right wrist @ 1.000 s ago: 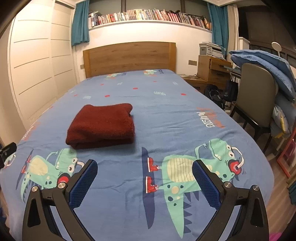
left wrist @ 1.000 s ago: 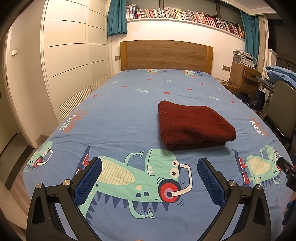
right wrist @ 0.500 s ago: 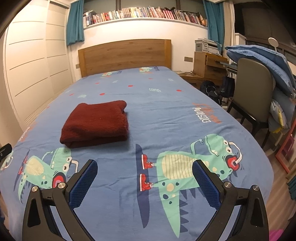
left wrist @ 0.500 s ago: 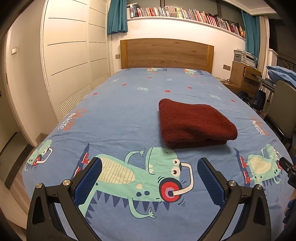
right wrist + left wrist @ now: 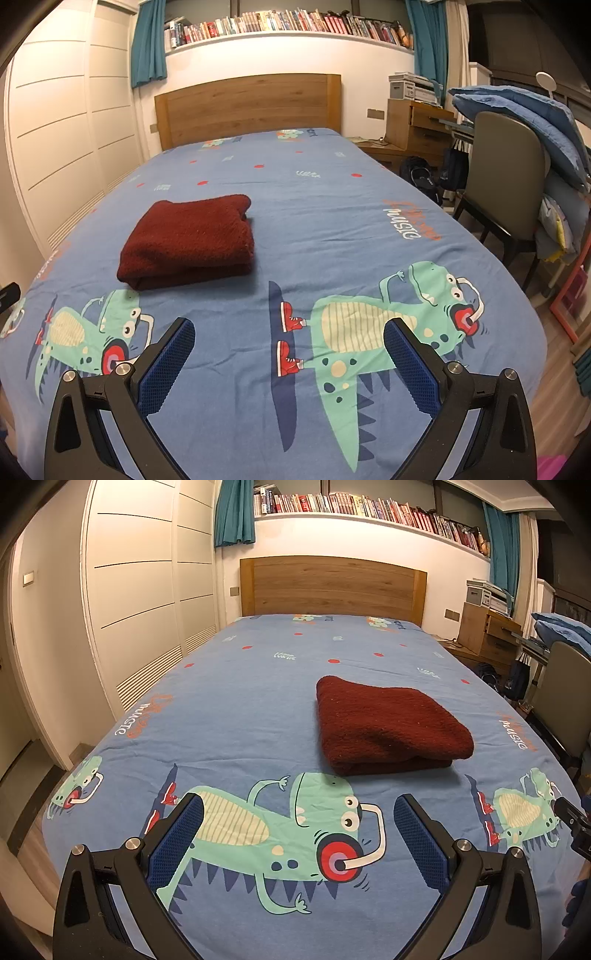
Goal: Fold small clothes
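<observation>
A: Bed, wooden headboard at far end. Covered by blue sheet, printed with green dinosaurs, red dots, "music" lettering.

B: On it?

A: One folded dark red cloth, lying flat around the middle. Seen right of centre in left view, left of centre in right view. Thick, stacked in layers, fold edge facing the foot end. Smooth sheet all around it.

A wooden headboard stood against the white wall beneath a long shelf of books — teal curtains at either end. White panelled wardrobe doors lined one side; a grey-backed chair stood opposite.
</observation>
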`<state>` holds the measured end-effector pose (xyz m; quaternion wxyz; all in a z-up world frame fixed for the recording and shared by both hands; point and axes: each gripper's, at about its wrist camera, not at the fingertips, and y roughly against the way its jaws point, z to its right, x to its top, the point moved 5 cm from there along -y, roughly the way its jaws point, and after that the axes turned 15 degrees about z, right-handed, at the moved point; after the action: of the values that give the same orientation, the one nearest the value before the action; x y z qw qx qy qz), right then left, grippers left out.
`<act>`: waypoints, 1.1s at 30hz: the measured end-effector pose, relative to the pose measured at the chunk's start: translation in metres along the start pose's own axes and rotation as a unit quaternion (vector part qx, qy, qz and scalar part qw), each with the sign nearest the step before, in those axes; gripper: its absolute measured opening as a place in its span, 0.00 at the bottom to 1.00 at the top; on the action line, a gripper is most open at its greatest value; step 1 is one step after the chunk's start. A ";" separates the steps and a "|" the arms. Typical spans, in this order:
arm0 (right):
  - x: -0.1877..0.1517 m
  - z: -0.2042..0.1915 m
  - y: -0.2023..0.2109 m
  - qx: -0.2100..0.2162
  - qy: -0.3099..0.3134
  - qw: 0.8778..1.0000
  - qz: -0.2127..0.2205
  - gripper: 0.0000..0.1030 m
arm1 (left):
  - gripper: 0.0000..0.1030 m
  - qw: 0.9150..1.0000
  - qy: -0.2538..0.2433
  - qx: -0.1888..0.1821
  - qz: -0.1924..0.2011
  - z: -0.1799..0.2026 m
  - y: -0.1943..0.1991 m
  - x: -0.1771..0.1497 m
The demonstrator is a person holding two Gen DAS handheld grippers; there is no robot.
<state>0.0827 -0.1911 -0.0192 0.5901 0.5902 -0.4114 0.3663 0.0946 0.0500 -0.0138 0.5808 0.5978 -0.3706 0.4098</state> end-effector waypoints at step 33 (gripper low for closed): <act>0.000 0.002 0.001 -0.001 -0.001 1.000 0.002 0.99 | 0.99 1.000 0.000 0.001 -0.002 -0.001 0.000 -0.003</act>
<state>0.0817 -0.1927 -0.0189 0.5897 0.5893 -0.4136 0.3660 0.0932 0.0505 -0.0162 0.5805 0.5994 -0.3693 0.4091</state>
